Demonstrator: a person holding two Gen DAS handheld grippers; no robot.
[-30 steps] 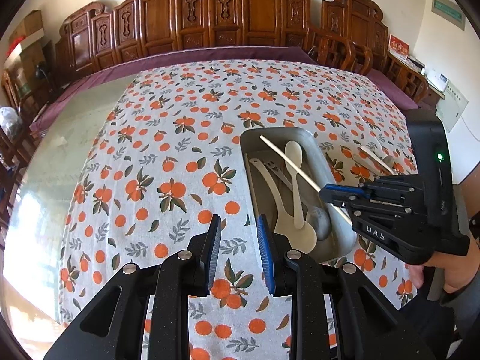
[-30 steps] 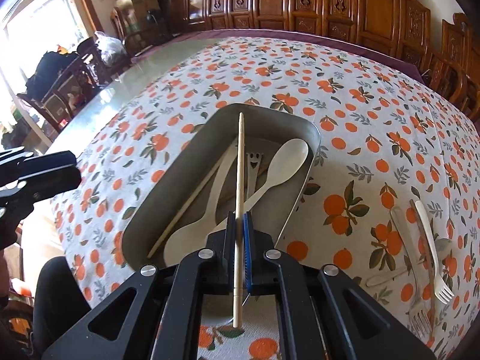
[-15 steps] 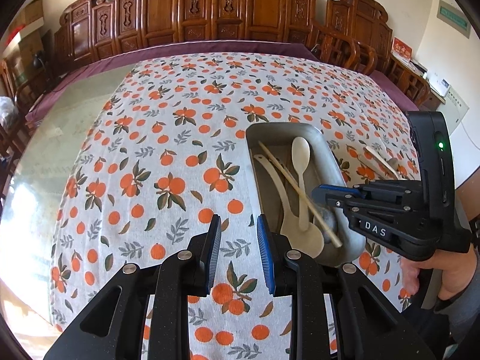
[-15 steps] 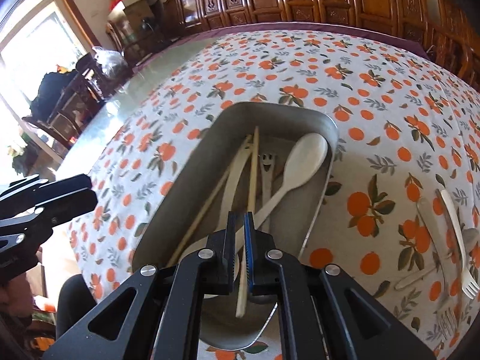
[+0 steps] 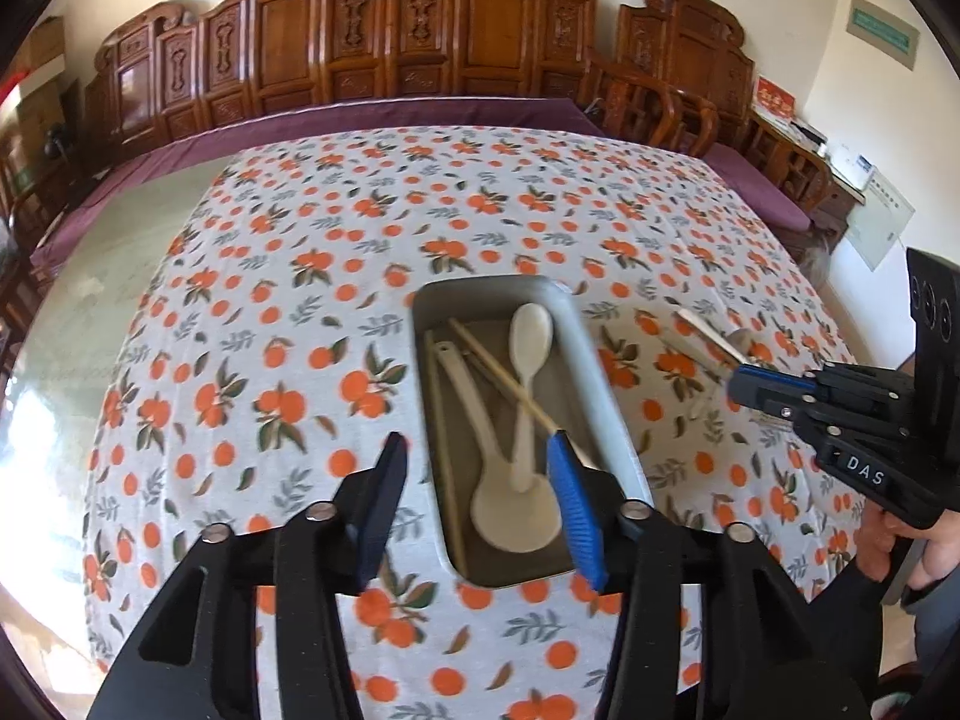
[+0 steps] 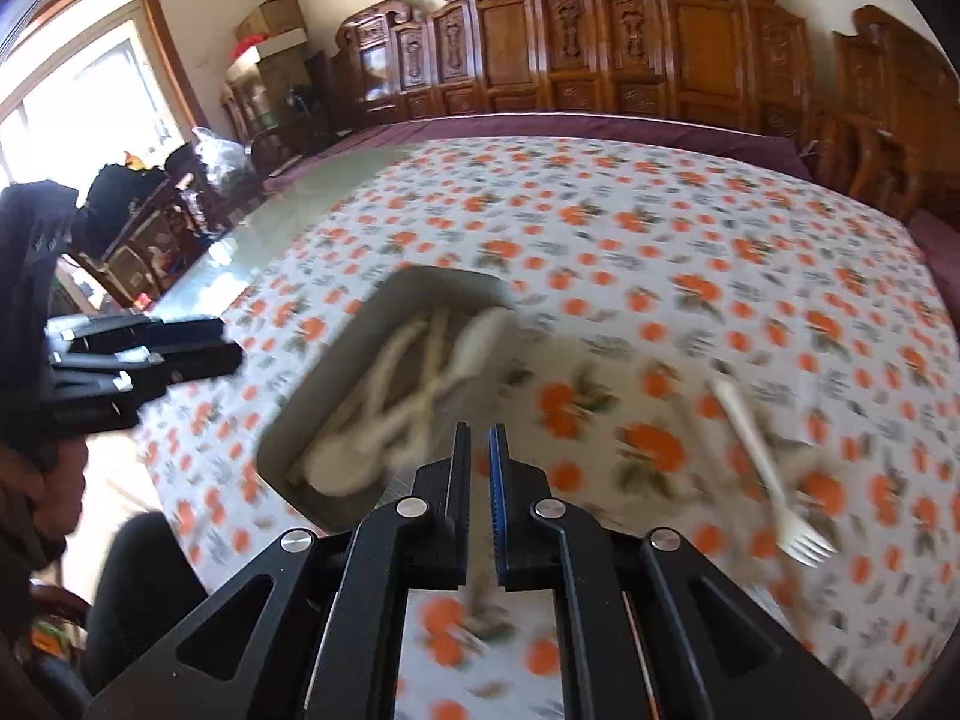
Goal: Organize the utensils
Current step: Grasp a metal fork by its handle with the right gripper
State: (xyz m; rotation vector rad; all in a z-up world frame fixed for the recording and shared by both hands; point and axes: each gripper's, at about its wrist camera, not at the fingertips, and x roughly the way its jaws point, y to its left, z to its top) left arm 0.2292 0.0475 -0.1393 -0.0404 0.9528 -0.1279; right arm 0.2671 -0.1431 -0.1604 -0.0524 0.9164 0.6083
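Observation:
A grey metal tray on the orange-print tablecloth holds pale spoons, a fork and chopsticks. My left gripper is open above the tray's near left corner, empty. My right gripper has a narrow gap between its fingers and holds nothing; it sits right of the tray, also seen in the left wrist view. A white fork and other utensils lie on the cloth right of the tray. The right view is blurred.
Carved wooden chairs line the far side of the table. A bare glass strip lies left of the cloth. Cluttered furniture stands by the window.
My right gripper let the chopstick go into the tray and drew back to the right. My left gripper opened wider and moved over the tray's near corner.

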